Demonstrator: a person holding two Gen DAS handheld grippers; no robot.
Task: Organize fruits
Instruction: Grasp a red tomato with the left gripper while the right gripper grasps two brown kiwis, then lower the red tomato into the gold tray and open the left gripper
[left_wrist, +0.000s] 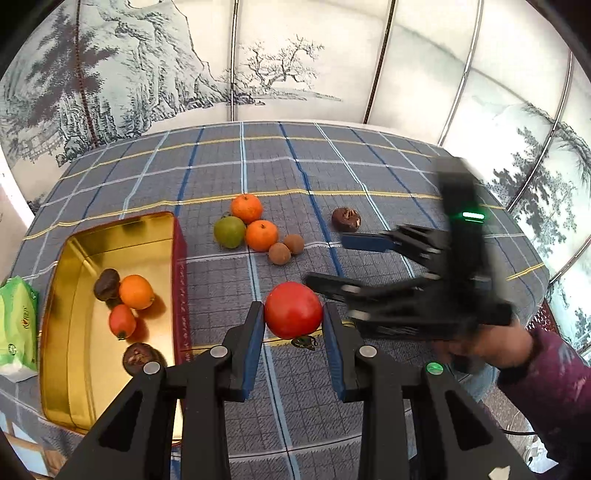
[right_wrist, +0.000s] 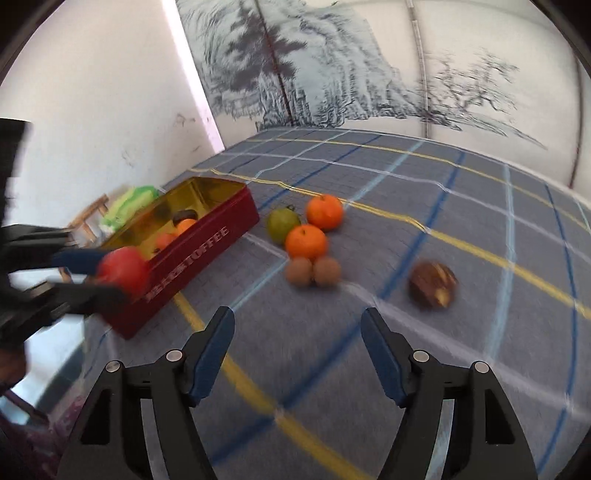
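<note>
My left gripper (left_wrist: 294, 314) is shut on a red tomato (left_wrist: 293, 309), held above the checked cloth just right of the red tin (left_wrist: 179, 266); the tomato also shows in the right wrist view (right_wrist: 123, 271). The tin's gold inside holds an orange, a small red fruit and two dark brown fruits. On the cloth lie two oranges (left_wrist: 246, 208), a green fruit (left_wrist: 229, 231), two brown kiwis (left_wrist: 279, 253) and a dark brown fruit (left_wrist: 345, 219). My right gripper (right_wrist: 297, 325) is open and empty, above the cloth near the kiwis (right_wrist: 312, 271); it also shows in the left wrist view (left_wrist: 325, 260).
A green tissue pack (left_wrist: 16, 325) lies left of the tin at the table edge. A painted folding screen (left_wrist: 258, 66) stands behind the table. A white wall (right_wrist: 92, 110) is on the left side.
</note>
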